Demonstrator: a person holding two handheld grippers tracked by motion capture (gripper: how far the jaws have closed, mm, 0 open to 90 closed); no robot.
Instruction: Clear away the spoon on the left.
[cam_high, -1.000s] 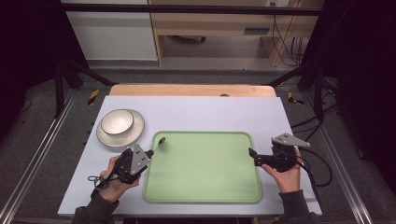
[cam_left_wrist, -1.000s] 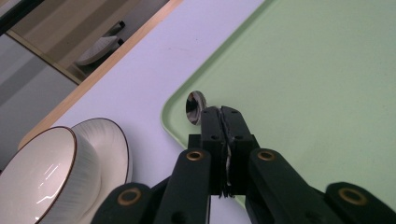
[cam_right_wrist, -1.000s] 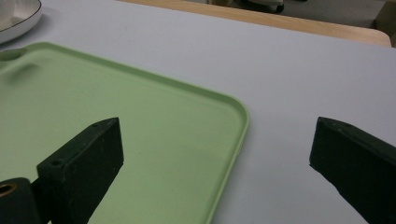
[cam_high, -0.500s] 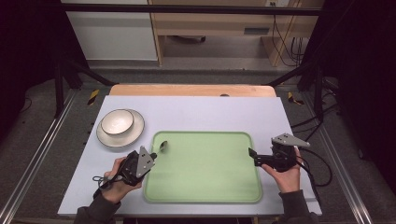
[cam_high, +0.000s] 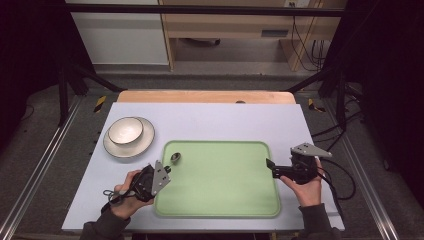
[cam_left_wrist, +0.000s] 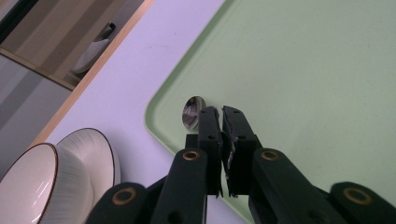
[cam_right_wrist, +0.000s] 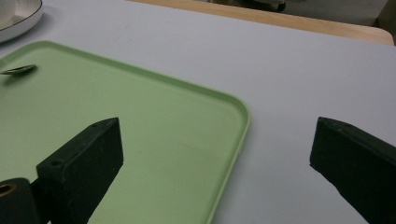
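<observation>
The left gripper (cam_left_wrist: 220, 112) has its jaws drawn together on the handle of a spoon (cam_left_wrist: 193, 112); in the left gripper view the shiny bowl of the spoon pokes out just past the tips, over the near-left corner of the green tray (cam_left_wrist: 327, 70). That view also shows a white bowl (cam_left_wrist: 23, 186) sitting on a plate (cam_left_wrist: 100, 156) on the table (cam_left_wrist: 140, 60) beside the tray.

From the high view the grip itself is too small to read, but the spoon (cam_high: 175, 157) lies at the tray's (cam_high: 220, 200) far-left corner, with the left gripper (cam_high: 167, 170) just behind it.

The right gripper (cam_right_wrist: 215, 154) has its jaws wide apart, nothing between them, straddling the tray's (cam_right_wrist: 163, 140) right edge. The high view places the right gripper (cam_high: 270, 167) at the tray's right rim, well apart from the spoon.
</observation>
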